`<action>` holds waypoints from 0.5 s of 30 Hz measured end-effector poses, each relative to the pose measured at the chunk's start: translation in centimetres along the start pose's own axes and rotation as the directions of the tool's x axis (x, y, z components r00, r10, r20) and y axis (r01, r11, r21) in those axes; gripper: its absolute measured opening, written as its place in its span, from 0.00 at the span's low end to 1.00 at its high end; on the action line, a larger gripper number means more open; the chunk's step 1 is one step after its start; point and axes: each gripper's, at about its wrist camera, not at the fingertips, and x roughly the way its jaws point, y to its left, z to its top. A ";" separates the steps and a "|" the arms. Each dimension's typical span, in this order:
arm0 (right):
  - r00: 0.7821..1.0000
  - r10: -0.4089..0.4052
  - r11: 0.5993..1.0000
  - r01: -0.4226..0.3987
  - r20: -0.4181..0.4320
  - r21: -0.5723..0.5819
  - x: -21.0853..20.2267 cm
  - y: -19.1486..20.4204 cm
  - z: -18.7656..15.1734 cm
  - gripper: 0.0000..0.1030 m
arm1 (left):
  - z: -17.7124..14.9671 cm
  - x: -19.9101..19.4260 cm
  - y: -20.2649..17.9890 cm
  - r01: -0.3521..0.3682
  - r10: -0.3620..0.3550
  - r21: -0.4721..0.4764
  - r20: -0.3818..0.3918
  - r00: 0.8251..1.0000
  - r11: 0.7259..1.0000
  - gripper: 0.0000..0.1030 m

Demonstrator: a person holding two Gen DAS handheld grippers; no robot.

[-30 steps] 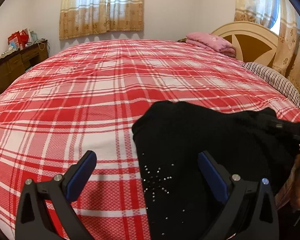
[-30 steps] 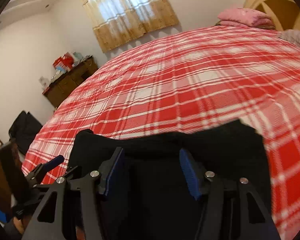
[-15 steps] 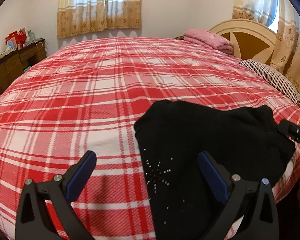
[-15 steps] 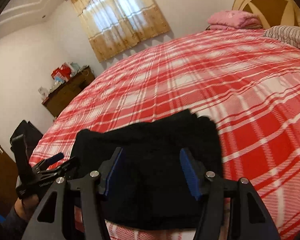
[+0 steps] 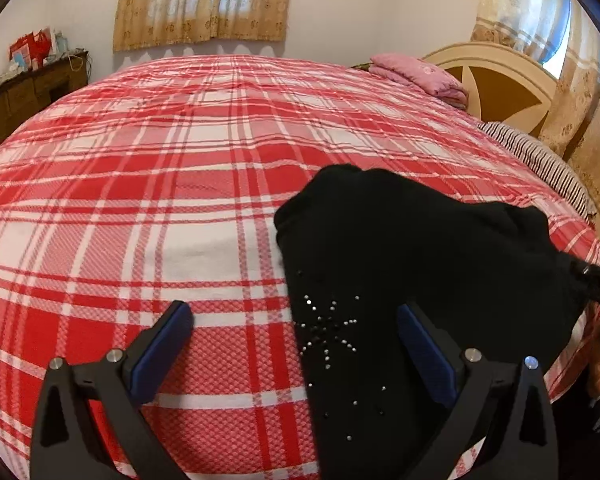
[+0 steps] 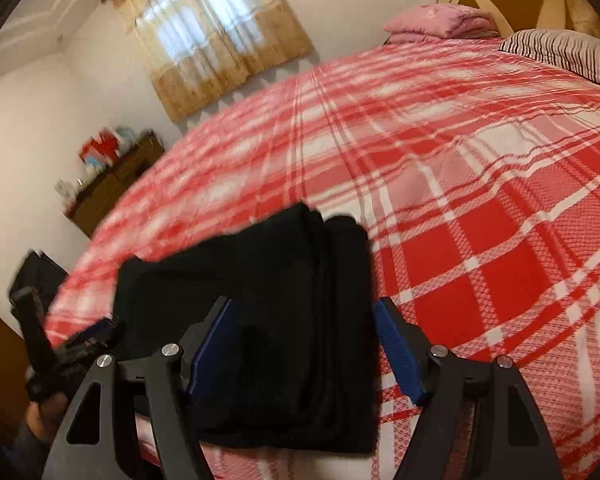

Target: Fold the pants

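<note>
— Over the near edge of the bed (image 5: 180,200), how are your grippers set?

— My left gripper (image 5: 296,344) is spread wide, blue pads far apart, gripping nothing; one finger hangs over the plaid cover, the other over the black pants (image 5: 400,264). My right gripper (image 6: 304,344) is parted too, released, its fingers straddling the pants' (image 6: 268,304) folded stack (whether the pads brush the cloth, I cannot tell).

— And your hands?

— Both are low at the bed's edge, pointing across it.

— The pants?

— Folded into a compact black bundle lying on the red plaid cover, small studs scattered on top, layered edges showing at the far end.
</note>
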 end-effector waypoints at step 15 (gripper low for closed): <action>0.999 0.036 0.999 -0.036 -0.011 -0.011 0.3 0.2 -0.4 0.63 | -0.5 -0.3 0.3 0.030 -0.030 -0.012 0.039 0.999 0.999 1.00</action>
